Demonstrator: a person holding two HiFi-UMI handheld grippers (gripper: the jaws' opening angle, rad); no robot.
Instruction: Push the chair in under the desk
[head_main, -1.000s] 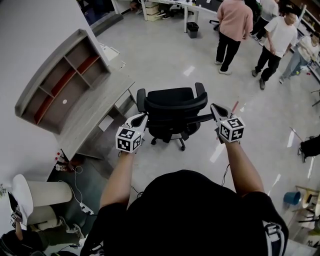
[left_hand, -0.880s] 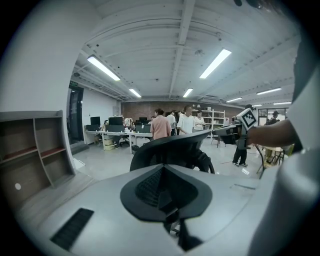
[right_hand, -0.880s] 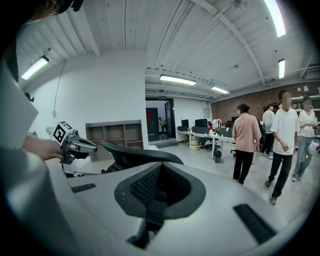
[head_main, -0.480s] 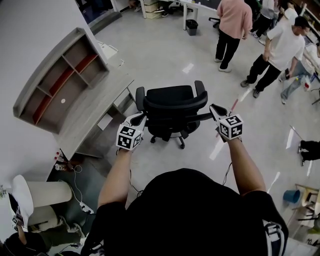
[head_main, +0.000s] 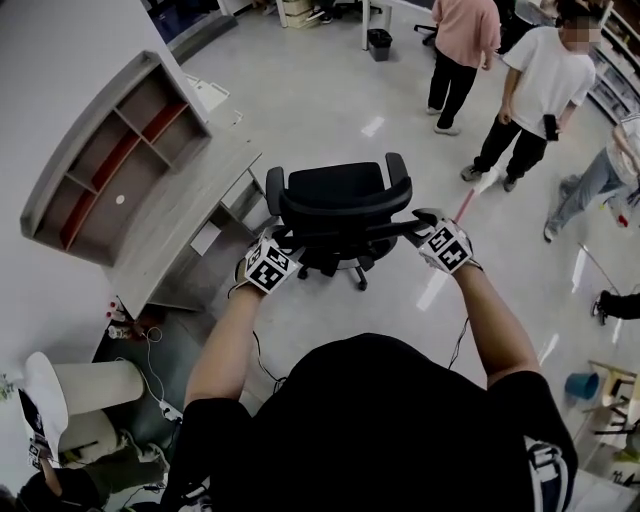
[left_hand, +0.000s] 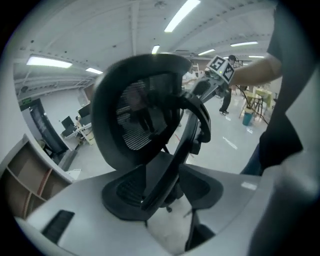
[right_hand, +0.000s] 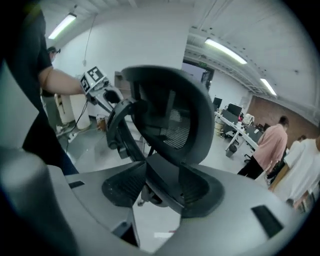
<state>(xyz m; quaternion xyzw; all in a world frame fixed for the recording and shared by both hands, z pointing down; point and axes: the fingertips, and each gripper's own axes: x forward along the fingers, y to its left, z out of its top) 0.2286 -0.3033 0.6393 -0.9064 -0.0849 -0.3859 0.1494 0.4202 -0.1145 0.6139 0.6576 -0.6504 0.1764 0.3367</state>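
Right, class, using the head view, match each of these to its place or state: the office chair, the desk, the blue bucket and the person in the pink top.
Things:
1. office chair
2. desk
3. blue bucket
4. person in the pink top

Places or states:
A. against the white wall at the left, with a shelf unit on it
B. low at the right edge of the view
C. standing at the top of the view
D. in the middle, not yet under the desk

Pairs: 1-D, 2-A, 3-B, 4-C
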